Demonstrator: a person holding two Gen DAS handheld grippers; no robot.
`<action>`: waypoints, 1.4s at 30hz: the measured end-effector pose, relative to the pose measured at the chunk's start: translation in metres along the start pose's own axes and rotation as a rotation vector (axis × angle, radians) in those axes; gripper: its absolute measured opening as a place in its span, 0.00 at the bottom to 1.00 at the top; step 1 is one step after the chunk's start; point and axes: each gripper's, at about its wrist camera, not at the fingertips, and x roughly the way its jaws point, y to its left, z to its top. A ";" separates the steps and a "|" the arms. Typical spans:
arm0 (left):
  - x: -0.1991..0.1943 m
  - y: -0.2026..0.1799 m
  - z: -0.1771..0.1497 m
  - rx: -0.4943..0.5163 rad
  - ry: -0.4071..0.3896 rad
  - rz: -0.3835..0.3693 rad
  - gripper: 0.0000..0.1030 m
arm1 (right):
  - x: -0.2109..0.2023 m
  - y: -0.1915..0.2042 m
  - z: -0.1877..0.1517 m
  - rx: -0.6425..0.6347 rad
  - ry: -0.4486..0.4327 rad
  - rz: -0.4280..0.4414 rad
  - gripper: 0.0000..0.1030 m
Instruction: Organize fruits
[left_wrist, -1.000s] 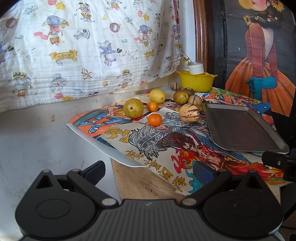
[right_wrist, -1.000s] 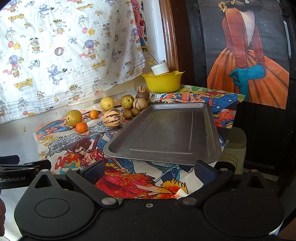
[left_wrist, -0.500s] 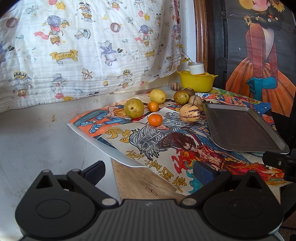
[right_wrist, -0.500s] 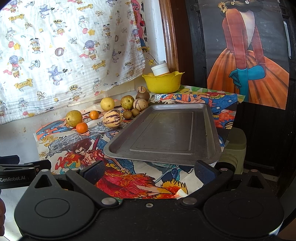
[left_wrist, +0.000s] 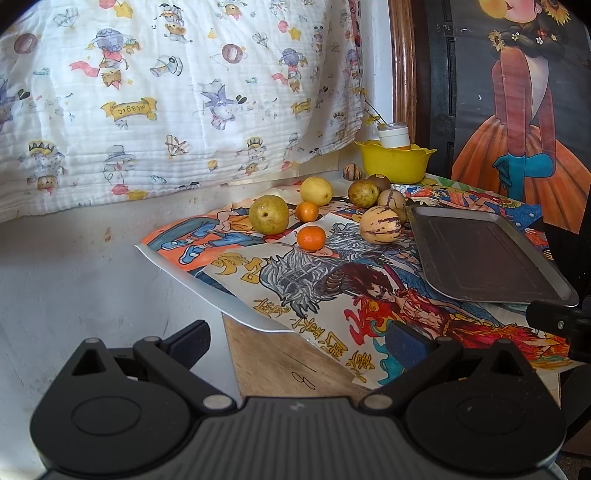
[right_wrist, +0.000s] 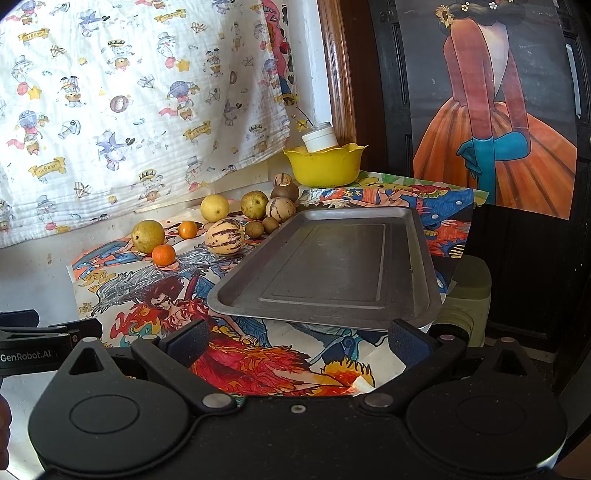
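two handheld grippers point at a small table covered with bright comic-style posters (left_wrist: 332, 280). the left gripper (left_wrist: 299, 341) hangs low in front of the table's near left corner, its two fingers spread wide apart with nothing between them. the right gripper (right_wrist: 299, 341) sits just before the near edge of a metal tray (right_wrist: 332, 266), its fingers also spread wide and empty. the tray is grey, shallow and bare, lying on the right half of the table. all the fruit lies on the posters to the left of and behind the tray, well apart from both grippers. nearest is a small orange (right_wrist: 163, 254), with a green-yellow pear (right_wrist: 147, 236) just behind it and a second small orange (right_wrist: 187, 229) near that. a striped cream melon (right_wrist: 224, 242) rests just beside the tray's left rim. further back are a lemon (right_wrist: 214, 208), a brownish-green pear (right_wrist: 254, 204), a smaller striped melon (right_wrist: 280, 209), and a few small brown fruits (right_wrist: 262, 227) close together. at the back of the table stands a yellow bowl (right_wrist: 325, 164) holding a white jar (right_wrist: 319, 138). a white cartoon-print cloth (right_wrist: 129, 96) hangs on the wall behind, and a painting of a figure in an orange dress (right_wrist: 495, 122) stands to the right.
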 end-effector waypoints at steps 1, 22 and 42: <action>0.000 0.000 0.000 0.000 0.000 0.000 1.00 | 0.000 0.000 0.000 0.000 0.000 0.000 1.00; 0.016 0.015 0.025 0.004 -0.009 0.026 1.00 | 0.005 -0.002 0.029 -0.141 -0.027 0.097 1.00; 0.089 0.052 0.087 -0.020 0.068 -0.071 1.00 | 0.073 0.018 0.112 -0.544 -0.002 0.401 1.00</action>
